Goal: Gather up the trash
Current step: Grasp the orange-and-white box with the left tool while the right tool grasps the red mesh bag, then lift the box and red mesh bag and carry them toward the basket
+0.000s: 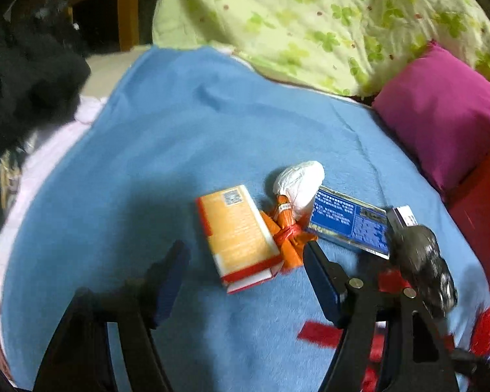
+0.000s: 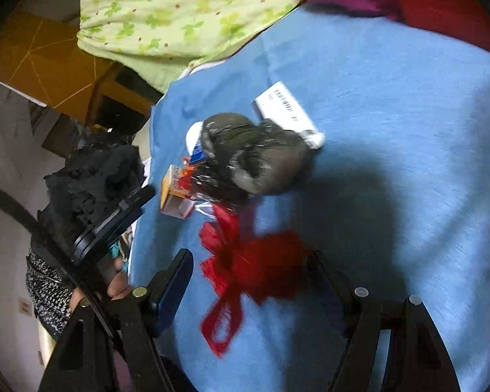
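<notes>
Blue blanket (image 1: 186,137) spread over a bed, green clover-print quilt (image 1: 326,23) and magenta pillow (image 1: 441,114) at the far side.

Left tongs (image 1: 245,261): released, nothing between the pads. Orange-and-white box (image 1: 238,232) lying flat on the blanket just ahead, between the two tips. Orange wrapper tied with red string (image 1: 287,232) touching the box's right edge, close to the right-side fingertip (image 1: 313,254). White crumpled wad (image 1: 299,183) just beyond the wrapper. Blue printed packet (image 1: 352,225) ahead and to the right of the tongs, flat on the blanket. Grey crumpled bag (image 1: 421,261) right of the tongs, overlapping the packet's near end; blurred.

Right tongs (image 2: 248,271): released, pads apart. Red mesh net (image 2: 248,271) lying on the blanket between the tips; contact with either pad not discernible because of blur. Grey crumpled bag (image 2: 254,156) further ahead of these tongs. White box with a barcode (image 2: 287,107) beyond the bag, partly under it. Orange-and-white box (image 2: 176,196) ahead and to the left. Black fluffy garment (image 2: 91,176) off the blanket's left edge. Left tongs visible at left, a hand (image 2: 117,281) below them.
</notes>
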### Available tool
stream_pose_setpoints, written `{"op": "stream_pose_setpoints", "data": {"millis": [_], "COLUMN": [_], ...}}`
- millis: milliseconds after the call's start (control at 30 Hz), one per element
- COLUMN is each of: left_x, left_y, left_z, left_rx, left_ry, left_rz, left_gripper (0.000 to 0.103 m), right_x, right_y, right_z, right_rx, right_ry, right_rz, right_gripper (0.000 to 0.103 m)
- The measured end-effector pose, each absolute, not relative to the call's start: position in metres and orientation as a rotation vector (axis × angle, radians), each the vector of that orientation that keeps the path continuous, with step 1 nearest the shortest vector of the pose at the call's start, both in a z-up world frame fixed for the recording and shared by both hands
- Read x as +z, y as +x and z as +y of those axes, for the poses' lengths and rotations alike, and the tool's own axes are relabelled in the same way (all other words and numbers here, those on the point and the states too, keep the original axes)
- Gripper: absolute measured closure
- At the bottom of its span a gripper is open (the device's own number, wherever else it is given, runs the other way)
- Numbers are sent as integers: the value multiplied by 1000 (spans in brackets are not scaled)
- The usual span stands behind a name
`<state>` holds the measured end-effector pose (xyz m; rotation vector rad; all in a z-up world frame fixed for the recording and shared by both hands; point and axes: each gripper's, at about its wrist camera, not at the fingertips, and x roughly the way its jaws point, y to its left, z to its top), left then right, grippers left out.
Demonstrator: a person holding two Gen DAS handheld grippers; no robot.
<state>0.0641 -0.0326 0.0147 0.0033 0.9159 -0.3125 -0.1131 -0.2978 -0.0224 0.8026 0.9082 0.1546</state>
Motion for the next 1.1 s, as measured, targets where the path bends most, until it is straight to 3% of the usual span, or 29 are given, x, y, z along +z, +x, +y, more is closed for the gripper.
{"op": "stream_pose_setpoints", "data": {"millis": [300,333,367,400,500,867,1100], "left_x": [-23,-25,-27,-29,-32,15,61], "left_y": [91,94,97,100,102,35,-51], "left_z": [-27,-23,-20,-17,-11,-7,-12], "left_rx": [-257,-252,-250,-249,-253,-241,-265], "left_ry": [-57,-80,-101,-119,-155,15,90], "left_rz": [1058,1067,1071,1076,1084,908,744], "left_gripper": [30,30,37,53,54,54,54], "right_x": [-34,-31,-31,-33,-29,25,75], "right_y": [-79,-79,-79,-78,-81,-128,-185], "right_z": [-252,-249,-247,-246,-248,-254,-257], "right_rx": [129,117,108,90,84,185,190], "right_ry": [581,547,525,499,495,485,452], "right_rz": [1008,993,993,1000,989,808,575], "right_gripper": [29,32,44,55,62,63,63]}}
